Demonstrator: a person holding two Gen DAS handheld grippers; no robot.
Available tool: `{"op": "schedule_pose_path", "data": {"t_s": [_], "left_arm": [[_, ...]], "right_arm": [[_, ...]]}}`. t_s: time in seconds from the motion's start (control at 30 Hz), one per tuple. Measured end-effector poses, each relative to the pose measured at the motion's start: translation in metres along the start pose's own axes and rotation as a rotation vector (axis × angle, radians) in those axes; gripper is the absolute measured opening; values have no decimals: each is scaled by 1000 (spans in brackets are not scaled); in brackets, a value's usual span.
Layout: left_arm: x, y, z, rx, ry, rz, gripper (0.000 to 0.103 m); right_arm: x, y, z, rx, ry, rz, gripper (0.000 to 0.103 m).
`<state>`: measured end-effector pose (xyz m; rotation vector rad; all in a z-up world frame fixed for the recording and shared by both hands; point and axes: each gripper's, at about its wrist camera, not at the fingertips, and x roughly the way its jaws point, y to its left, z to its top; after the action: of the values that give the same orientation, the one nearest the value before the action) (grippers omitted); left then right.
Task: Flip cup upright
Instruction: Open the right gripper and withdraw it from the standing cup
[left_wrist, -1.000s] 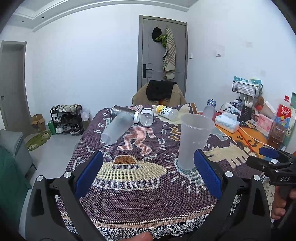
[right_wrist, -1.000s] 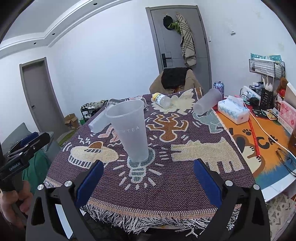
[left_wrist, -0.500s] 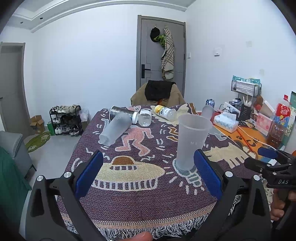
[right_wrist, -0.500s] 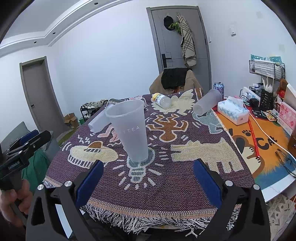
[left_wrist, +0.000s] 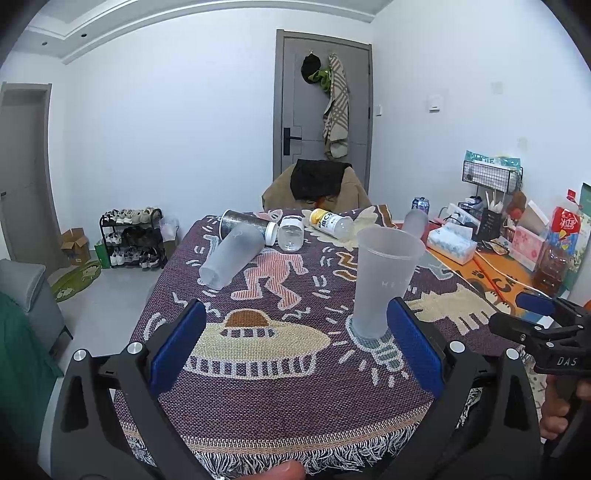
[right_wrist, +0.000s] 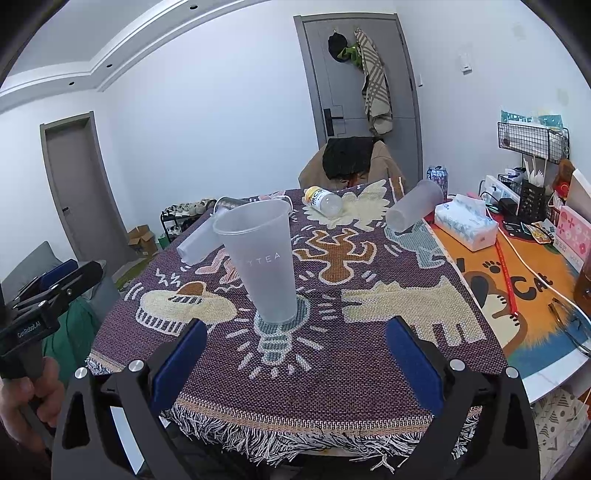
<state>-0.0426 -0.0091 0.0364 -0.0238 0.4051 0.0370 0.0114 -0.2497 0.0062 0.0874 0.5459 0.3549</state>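
A frosted plastic cup (left_wrist: 384, 280) stands upright on the patterned tablecloth, on the light-bulb figure; it also shows in the right wrist view (right_wrist: 264, 266). My left gripper (left_wrist: 295, 347) is open and empty, near the table's front edge, with the cup just beyond its right finger. My right gripper (right_wrist: 293, 365) is open and empty, short of the cup. A second frosted cup (left_wrist: 231, 254) lies on its side at the far left. A third cup (right_wrist: 413, 210) lies on its side at the far right.
A glitter tumbler (left_wrist: 243, 221), a clear jar (left_wrist: 291, 236) and a yellow-capped bottle (left_wrist: 330, 223) lie at the table's far end. A tissue box (right_wrist: 465, 221), a can (right_wrist: 436, 176) and a cable (right_wrist: 532, 273) sit on the orange mat at right. A chair (right_wrist: 351, 162) stands behind.
Both grippers have drawn back slightly from the upright cup; the left view has shifted a little. The cup and the other objects have not moved.
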Motion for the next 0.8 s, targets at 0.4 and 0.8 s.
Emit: {"op": "schedule_pose_path", "data": {"t_s": [0.4, 0.8], "left_arm": [[1, 1, -1, -3, 6, 0, 97], [1, 1, -1, -2, 6, -1, 97]], "right_arm": [[-4, -1, 2, -2, -7, -8, 95], [-3, 0, 2, -9, -7, -3, 95]]}}
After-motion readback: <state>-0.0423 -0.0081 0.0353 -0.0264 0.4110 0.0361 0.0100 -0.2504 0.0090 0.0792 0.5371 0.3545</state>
